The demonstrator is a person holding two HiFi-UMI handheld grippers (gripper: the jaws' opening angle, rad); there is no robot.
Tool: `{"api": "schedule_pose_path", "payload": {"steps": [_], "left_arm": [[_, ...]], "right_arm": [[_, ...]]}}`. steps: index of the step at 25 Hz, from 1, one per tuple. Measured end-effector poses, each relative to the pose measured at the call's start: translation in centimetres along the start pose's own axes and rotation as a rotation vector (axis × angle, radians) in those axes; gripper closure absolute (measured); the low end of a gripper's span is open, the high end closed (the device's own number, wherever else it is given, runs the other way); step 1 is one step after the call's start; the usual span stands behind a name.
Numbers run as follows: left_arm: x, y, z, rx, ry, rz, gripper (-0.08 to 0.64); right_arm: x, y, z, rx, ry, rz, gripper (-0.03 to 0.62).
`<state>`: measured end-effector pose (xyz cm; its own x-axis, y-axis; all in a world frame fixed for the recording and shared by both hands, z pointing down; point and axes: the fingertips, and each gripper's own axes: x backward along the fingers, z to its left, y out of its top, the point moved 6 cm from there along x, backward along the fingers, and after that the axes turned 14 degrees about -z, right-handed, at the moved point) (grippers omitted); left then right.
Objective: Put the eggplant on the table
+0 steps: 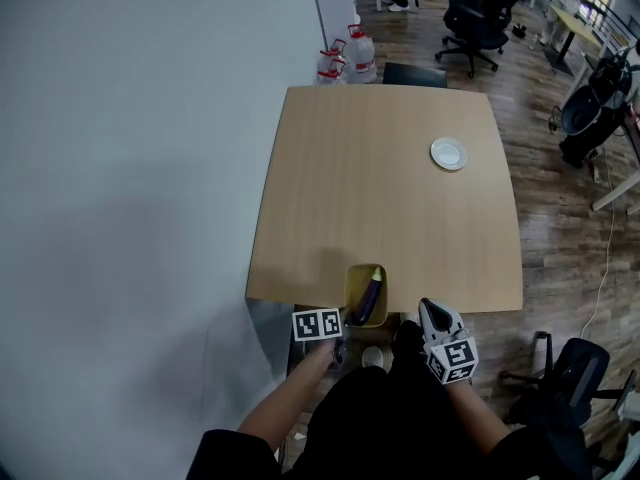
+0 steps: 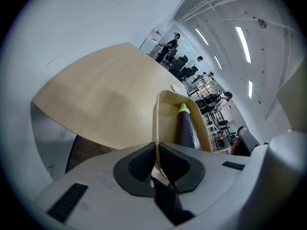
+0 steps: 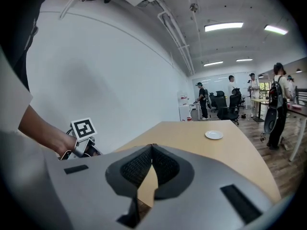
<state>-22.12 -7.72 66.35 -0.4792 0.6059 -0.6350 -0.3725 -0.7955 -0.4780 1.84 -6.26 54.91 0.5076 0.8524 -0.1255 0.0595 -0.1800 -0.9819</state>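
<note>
A dark purple eggplant (image 1: 370,296) (image 2: 188,127) with a green stem end lies in a narrow yellow container (image 1: 352,288) (image 2: 157,123). The container is at the near edge of the wooden table (image 1: 380,168). My left gripper (image 1: 342,330) (image 2: 156,145) is shut on the container's thin near wall, just below the table's edge in the head view. My right gripper (image 1: 432,313) (image 3: 152,147) is to the right of the container, shut with nothing between its pads. It points across the table top.
A white plate (image 1: 449,153) (image 3: 213,135) sits on the table's far right part. A white wall runs along the left. Water jugs (image 1: 345,58) and a dark chair (image 1: 415,73) stand beyond the far edge. Office chairs and people are further back.
</note>
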Motion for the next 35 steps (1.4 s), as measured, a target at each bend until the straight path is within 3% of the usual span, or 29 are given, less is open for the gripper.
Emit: {"api": "schedule_pose_path", "payload": {"steps": [6, 18, 28, 35], "left_arm": [[-2.6, 2.2, 2.0, 0.037, 0.055, -0.033, 0.534], [-9.3, 7.8, 4.0, -0.019, 0.163, -0.039, 0.533], [-15.3, 10.2, 6.9, -0.013, 0.227, 0.007, 0.532], [-18.0, 10.8, 7.5, -0.075, 0.265, 0.023, 0.532]], "right_arm": [[-3.8, -0.9, -0.7, -0.005, 0.044, 0.001, 0.532], [-13.7, -0.9, -4.4, -0.032, 0.167, 0.025, 0.532], [-17.7, -3.3, -8.8, -0.091, 0.129, 0.098, 0.534], [-19.2, -4.0, -11.2, -0.081, 0.088, 0.14, 0.534]]}}
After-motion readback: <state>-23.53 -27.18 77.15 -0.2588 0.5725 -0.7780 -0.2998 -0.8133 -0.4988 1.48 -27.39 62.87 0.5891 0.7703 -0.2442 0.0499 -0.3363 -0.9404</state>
